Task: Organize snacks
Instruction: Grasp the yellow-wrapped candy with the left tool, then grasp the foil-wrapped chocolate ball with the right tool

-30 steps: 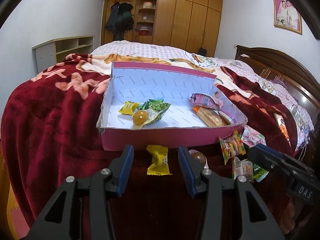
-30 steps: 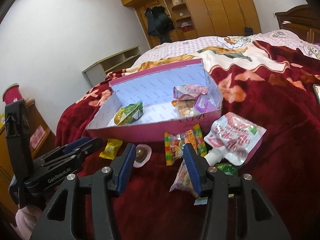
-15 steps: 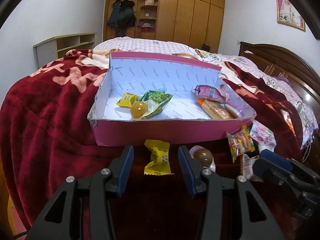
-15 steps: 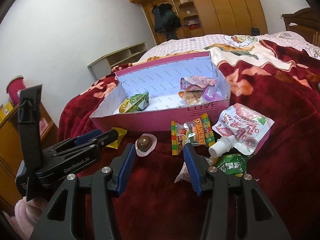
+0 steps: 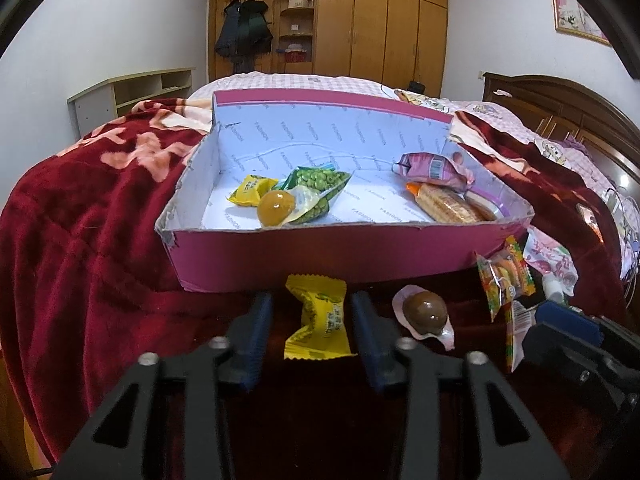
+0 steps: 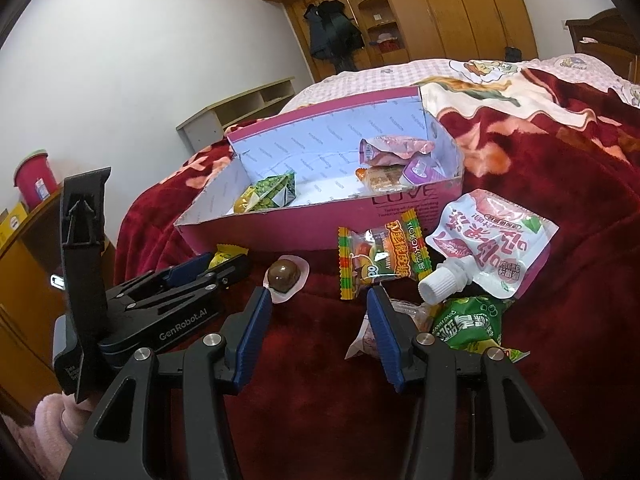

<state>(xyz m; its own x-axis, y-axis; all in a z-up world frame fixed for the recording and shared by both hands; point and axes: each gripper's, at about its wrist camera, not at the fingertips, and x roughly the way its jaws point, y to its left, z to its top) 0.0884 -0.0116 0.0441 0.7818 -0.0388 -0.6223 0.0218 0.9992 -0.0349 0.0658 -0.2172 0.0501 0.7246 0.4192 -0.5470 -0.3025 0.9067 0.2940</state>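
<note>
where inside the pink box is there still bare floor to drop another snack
In the pink cardboard box, bare floor lies mid-box between the green pea packet and the orange cracker pack, plus the back strip. Its right end is crowded under the pink wrapper.

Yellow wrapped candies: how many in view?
2. One yellow candy inside the pink box; the other yellow candy on the blanket, between the left gripper fingers. More may be hidden.
</note>
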